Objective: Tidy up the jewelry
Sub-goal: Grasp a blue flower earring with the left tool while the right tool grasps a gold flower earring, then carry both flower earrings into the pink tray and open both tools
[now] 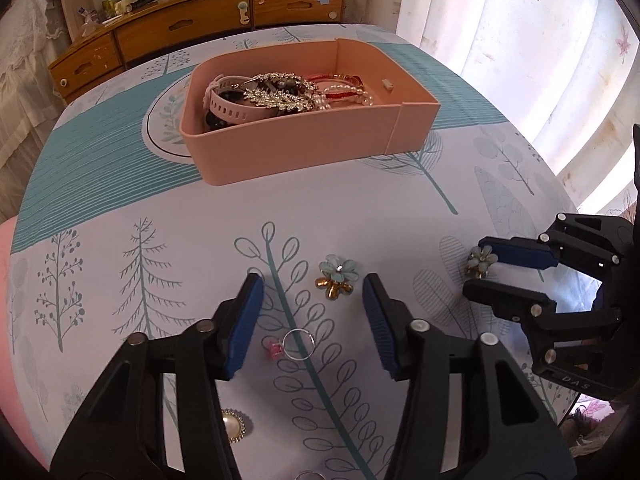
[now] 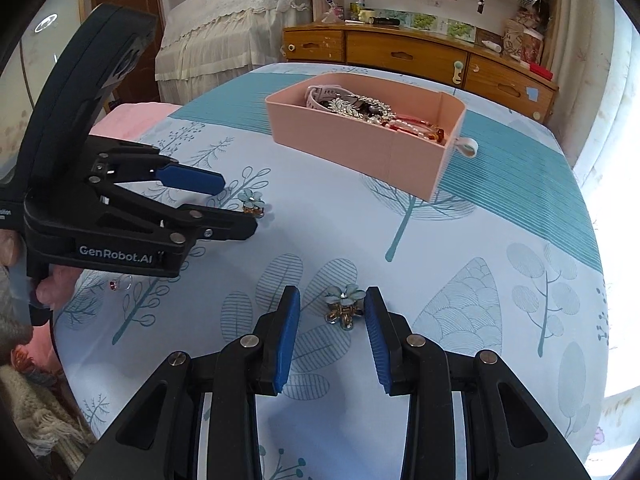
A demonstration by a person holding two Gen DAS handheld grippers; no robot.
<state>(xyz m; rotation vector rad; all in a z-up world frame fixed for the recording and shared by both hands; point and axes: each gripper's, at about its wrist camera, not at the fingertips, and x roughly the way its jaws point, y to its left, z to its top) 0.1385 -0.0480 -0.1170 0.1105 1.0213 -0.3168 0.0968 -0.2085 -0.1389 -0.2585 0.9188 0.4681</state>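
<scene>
Two pale blue flower hair clips with gold claws lie on the tablecloth. My left gripper [image 1: 312,282] is open, tips down at the cloth, with one clip [image 1: 335,276] in the gap and clear of both pads. My right gripper [image 2: 332,294] is open around the other clip [image 2: 344,307], which sits closer to the right-hand pad. Each view shows the other gripper: the right one [image 1: 478,270] with its clip [image 1: 482,258], the left one [image 2: 240,204] with its clip [image 2: 252,202]. The pink box [image 1: 296,148] [image 2: 340,148] behind holds a watch, brooches and bead bracelets.
A silver ring with a pink stone [image 1: 294,346] lies between my left fingers, nearer the camera. A pearl brooch [image 1: 233,426] lies below it. The ring [image 2: 120,282] also shows under the left gripper body. A wooden dresser [image 2: 400,52] stands beyond the table.
</scene>
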